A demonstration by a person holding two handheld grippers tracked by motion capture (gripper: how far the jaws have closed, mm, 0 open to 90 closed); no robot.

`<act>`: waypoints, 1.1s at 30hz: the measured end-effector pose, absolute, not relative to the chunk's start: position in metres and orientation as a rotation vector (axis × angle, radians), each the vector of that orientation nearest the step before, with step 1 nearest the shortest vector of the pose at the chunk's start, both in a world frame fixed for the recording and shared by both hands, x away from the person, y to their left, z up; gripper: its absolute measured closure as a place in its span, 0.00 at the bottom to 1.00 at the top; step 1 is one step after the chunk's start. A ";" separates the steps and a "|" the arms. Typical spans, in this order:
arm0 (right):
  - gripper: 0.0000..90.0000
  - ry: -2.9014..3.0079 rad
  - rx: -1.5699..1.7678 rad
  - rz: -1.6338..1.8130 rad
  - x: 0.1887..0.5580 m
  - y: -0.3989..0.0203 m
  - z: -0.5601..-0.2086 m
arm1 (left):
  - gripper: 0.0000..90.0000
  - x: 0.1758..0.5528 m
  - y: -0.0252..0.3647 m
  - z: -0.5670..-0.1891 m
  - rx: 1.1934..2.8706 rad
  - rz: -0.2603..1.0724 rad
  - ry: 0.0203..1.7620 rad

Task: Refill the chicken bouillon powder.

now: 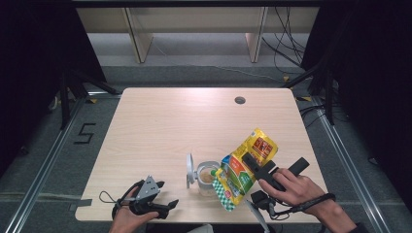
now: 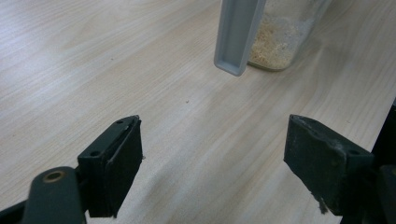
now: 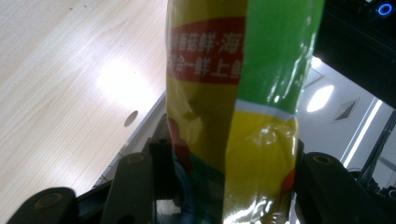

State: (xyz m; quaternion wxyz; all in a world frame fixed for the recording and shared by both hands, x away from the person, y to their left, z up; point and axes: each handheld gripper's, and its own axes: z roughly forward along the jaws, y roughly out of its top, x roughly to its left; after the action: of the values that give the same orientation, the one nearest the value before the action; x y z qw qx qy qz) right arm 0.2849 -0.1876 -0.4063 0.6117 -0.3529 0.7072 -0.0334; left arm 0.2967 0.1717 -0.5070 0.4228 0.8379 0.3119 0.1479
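Note:
A yellow and green snack bag point(image 1: 238, 174) hangs tilted, its lower end over the mouth of a glass jar point(image 1: 208, 180). My right gripper point(image 1: 254, 165) is shut on the bag's upper half. In the right gripper view the bag point(image 3: 233, 107) stands pinched between the two black jaws of my right gripper point(image 3: 229, 186). The jar holds light brown powder point(image 2: 273, 39), and its grey lid point(image 1: 189, 171) is swung open to the left. My left gripper point(image 1: 166, 195) rests open near the table's front edge, left of the jar. In its own view my left gripper point(image 2: 210, 163) has nothing between its jaws.
The wooden table point(image 1: 160, 126) has a round cable hole point(image 1: 239, 100) at the back right. Cables trail from both grippers at the front edge. Beyond the table are dark curtains and desk legs.

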 end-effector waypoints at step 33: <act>0.63 1.615 -0.833 -0.108 0.284 -0.189 -0.403 | 0.21 0.296 0.172 -0.507 2.108 0.382 0.778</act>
State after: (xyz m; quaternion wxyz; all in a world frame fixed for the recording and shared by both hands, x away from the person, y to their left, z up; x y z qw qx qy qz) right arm 0.2843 -0.1893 -0.4035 0.6136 -0.3612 0.7006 -0.0469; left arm 0.2963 0.1718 -0.5068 0.4177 0.8403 0.3102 0.1523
